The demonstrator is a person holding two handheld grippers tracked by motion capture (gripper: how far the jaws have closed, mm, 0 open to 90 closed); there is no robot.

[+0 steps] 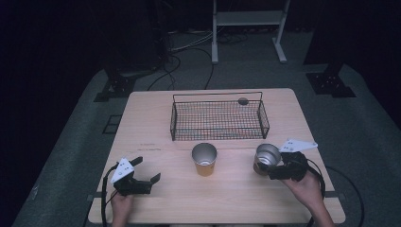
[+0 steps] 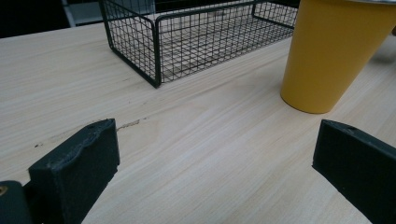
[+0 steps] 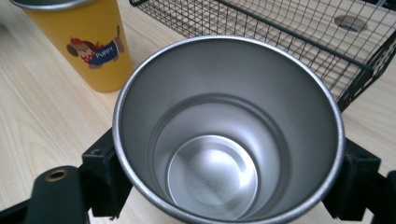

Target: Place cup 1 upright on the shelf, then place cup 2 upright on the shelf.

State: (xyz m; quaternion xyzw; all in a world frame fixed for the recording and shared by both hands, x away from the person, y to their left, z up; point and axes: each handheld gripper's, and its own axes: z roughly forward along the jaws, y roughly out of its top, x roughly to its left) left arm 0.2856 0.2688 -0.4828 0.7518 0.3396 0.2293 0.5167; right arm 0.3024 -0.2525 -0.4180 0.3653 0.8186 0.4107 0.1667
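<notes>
- Right gripper (image 1: 270, 170), near the table's (image 1: 236, 189) front right: clamped on a steel-lined cup (image 1: 266, 158), jaws pressing its outer wall from both sides just under the rim, cup tipped so its mouth faces up and toward the hand.
- Seen along the right gripper's own jaws: cup interior (image 3: 224, 154) empty, so no spill risk; still, best to keep the squeeze steady, since the smooth tapered wall looks likely to slip downward out of a loose hold.
- Left gripper (image 1: 146, 172), near the front left: jaws spread wide, nothing between them, resting low over bare wood. Best left parked there, clear of the carrying path.
- Middle of the table: second cup, yellow (image 1: 204, 160), standing upright, apart from the held one. Wise to lift well above its rim and pass on its right side, avoiding a knock.
- Farther back: wire basket (image 1: 218, 118), empty, probable destination. Advisable to clear the near wall before lowering, level the cup, set the base flat on the mesh, then release.
</notes>
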